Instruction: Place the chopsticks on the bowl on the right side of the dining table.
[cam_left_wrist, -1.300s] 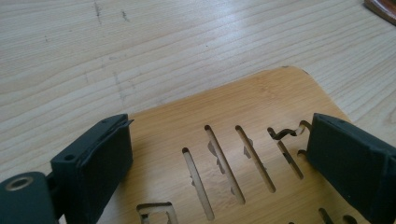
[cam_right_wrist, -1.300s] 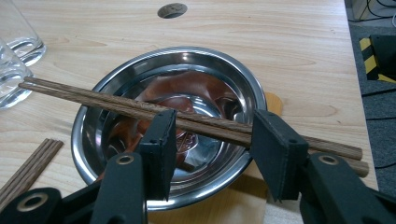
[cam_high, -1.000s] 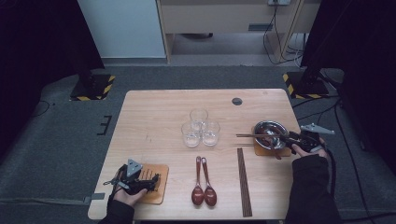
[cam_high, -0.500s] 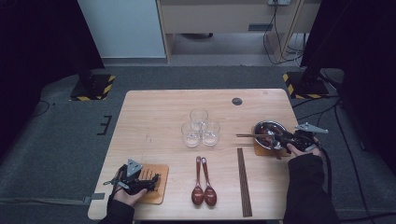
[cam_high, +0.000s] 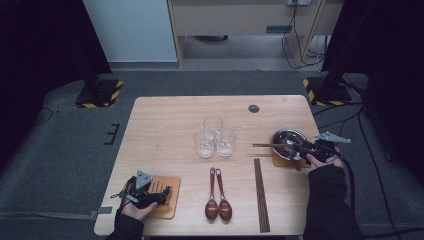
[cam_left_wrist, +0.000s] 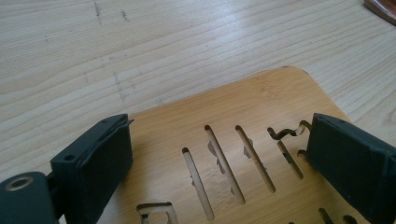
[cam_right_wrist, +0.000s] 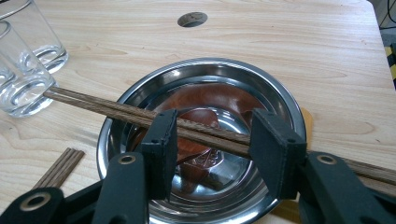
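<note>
Pair of chopsticks (cam_right_wrist: 140, 117) lies level across the rim of the steel bowl (cam_right_wrist: 280, 100), long axis running from the right gripper (cam_right_wrist: 212, 140) out toward the drinking glasses (cam_right_wrist: 21, 86). Tips end just beside the nearest glass; butt ends pass behind the right-hand finger and off frame. In the high view the chopsticks (cam_high: 270, 145) point leftward across the table (cam_high: 175, 125).

Right gripper: fingers stand about half open, one on each side of the pair, which crosses the gap between them; whether the pads press on it I cannot tell.

Bowl sits on a wooden coaster (cam_high: 278, 161) at the table's right edge.

Left gripper (cam_high: 161, 192): fingers wide apart over a slotted wooden coaster (cam_left_wrist: 243, 112), holding nothing.

A second chopstick pair (cam_high: 261, 194) and two spoons (cam_high: 218, 205) lie near the front edge.
</note>
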